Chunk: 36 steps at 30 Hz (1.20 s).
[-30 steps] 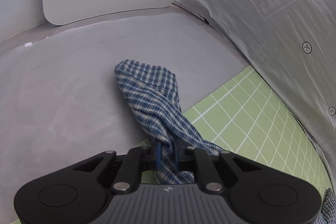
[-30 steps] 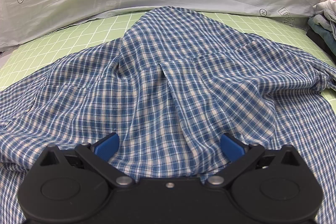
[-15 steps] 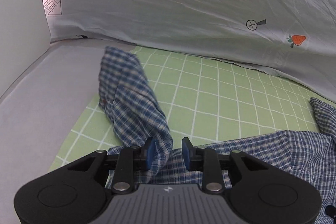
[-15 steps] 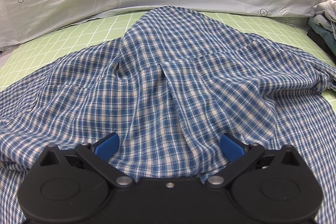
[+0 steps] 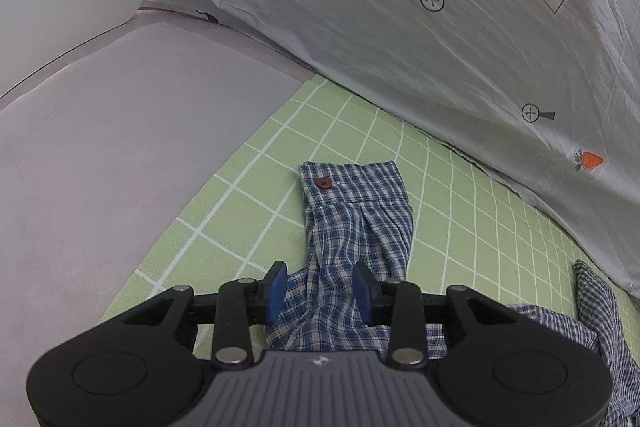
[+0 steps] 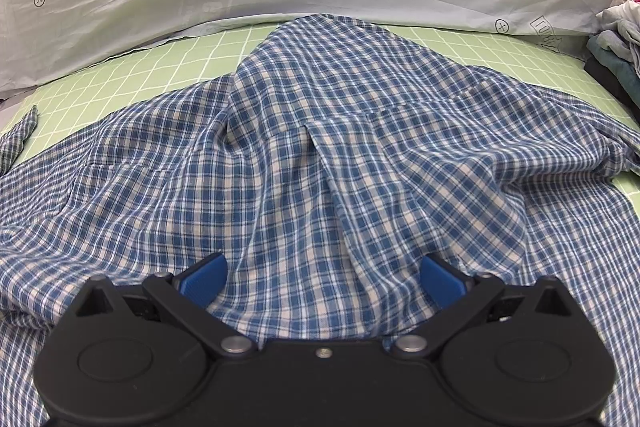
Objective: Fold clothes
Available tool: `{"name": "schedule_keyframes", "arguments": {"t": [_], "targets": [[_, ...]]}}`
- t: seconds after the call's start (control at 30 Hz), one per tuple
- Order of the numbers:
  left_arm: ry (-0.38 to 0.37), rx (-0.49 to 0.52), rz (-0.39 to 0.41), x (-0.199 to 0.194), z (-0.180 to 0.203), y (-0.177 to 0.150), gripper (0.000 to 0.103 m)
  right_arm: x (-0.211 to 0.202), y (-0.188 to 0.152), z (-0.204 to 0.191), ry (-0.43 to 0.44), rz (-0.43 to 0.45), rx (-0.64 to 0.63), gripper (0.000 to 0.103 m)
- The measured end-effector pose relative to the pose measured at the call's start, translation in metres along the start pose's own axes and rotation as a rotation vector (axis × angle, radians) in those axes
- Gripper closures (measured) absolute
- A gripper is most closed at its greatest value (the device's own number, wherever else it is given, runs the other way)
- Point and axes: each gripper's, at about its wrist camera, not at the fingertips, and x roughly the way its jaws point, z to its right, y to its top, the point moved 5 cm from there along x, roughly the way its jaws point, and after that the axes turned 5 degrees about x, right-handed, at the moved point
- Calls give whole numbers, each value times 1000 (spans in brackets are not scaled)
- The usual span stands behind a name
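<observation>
In our left view, the left gripper [image 5: 320, 289] is let go, fingers apart around the sleeve [image 5: 356, 223], which lies flat toward 12 o'clock on the green mat [image 5: 248, 211].

In our right view, the right gripper [image 6: 322, 277] gapes wide over the rumpled shirt [image 6: 320, 155]. We think we are laying it out; next comes smoothing.

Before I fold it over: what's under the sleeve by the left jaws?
The sleeve lies flat on the green grid mat, cuff button facing up. Anything beneath the fabric itself is covered.
</observation>
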Motion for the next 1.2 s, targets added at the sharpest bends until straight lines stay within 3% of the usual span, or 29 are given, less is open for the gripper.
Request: {"name": "schedule_keyframes", "arguments": {"t": [0.13,0.23,0.3,0.33,0.43,0.63,0.8,0.93,1.0,1.1,1.2], "targets": [[54,106,-79,29,18,10,60,0,1,0,0,-3,-1,0],[73,96,-87,39,13,8,62,0,1,-1,0,-3,-1,0],[82,97,-81,40,13,8,78,0,1,0,0,-3,-2,0],[73,89,-73,39,12,8,96,0,1,0,1,-2,-2,0],[87,39,-37,27,5,10,99,0,1,0,1,-1,-2,0],[275,-165,112,-37,-54,18,99,1,0,0,3,1,-3,0],[349,-363,148,-88,-114,-16,99,0,0,0,3,9,-2,0],[425,-341,48,-88,-121,-51,97,0,0,0,1,5,0,0],[465,-353,14,-91,-122,-65,91,-1,2,2,3,1,1,0],[472,-414,19,-102,-125,-74,88,-9,4,9,7,4,10,0],[494,-349,52,-119,-117,-72,83,-16,6,16,11,8,19,0]]}}
